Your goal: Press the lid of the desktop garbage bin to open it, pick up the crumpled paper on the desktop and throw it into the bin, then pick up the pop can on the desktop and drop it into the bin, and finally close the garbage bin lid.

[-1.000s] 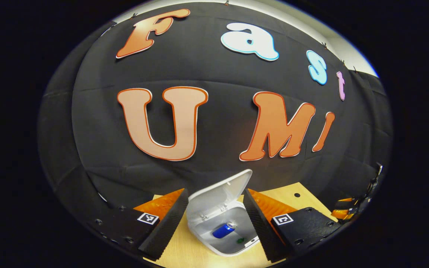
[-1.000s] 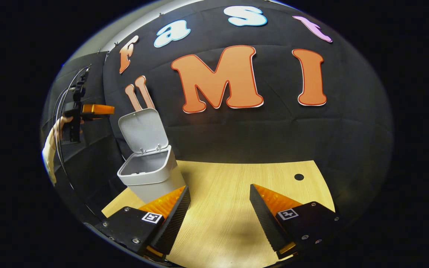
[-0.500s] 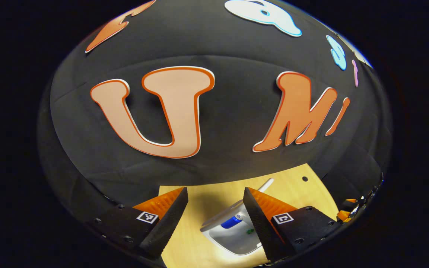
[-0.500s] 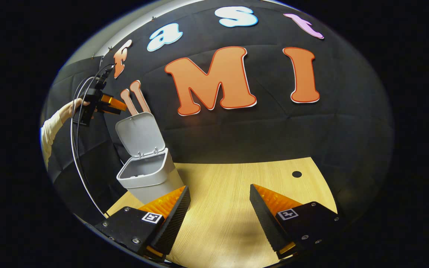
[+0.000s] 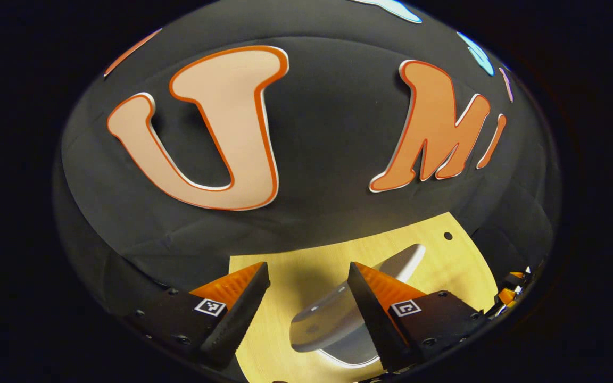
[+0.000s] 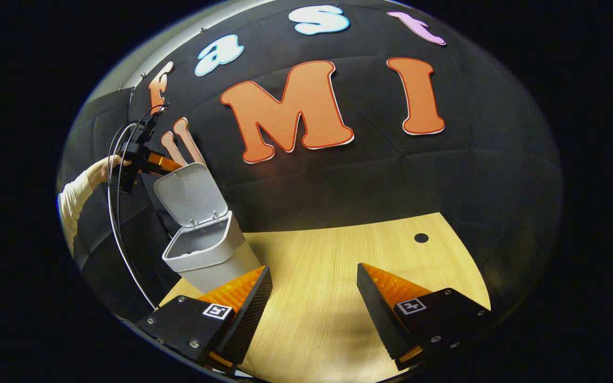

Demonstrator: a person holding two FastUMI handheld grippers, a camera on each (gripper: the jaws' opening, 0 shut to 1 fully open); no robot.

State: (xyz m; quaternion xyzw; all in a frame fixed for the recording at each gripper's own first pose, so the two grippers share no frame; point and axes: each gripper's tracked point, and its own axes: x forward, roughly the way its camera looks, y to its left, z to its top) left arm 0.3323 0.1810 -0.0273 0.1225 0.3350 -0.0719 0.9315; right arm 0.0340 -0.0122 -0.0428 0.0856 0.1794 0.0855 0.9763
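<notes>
A pale wooden tabletop (image 6: 333, 276) carried a small white plastic garbage bin (image 6: 208, 255) at its left edge, its hinged white lid (image 6: 187, 194) raised. The left tongs (image 6: 165, 164), jaws spread wide and empty, hovered at the lid's top edge. The right tongs (image 6: 314, 306) hung wide and empty over bare wood.

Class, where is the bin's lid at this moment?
In the right gripper view the lid stands raised above the open bin at the desktop's left end, with the left gripper at its top edge.

Light wooden desktop (image 6: 333, 276), white garbage bin (image 6: 208, 255) standing on it
</notes>
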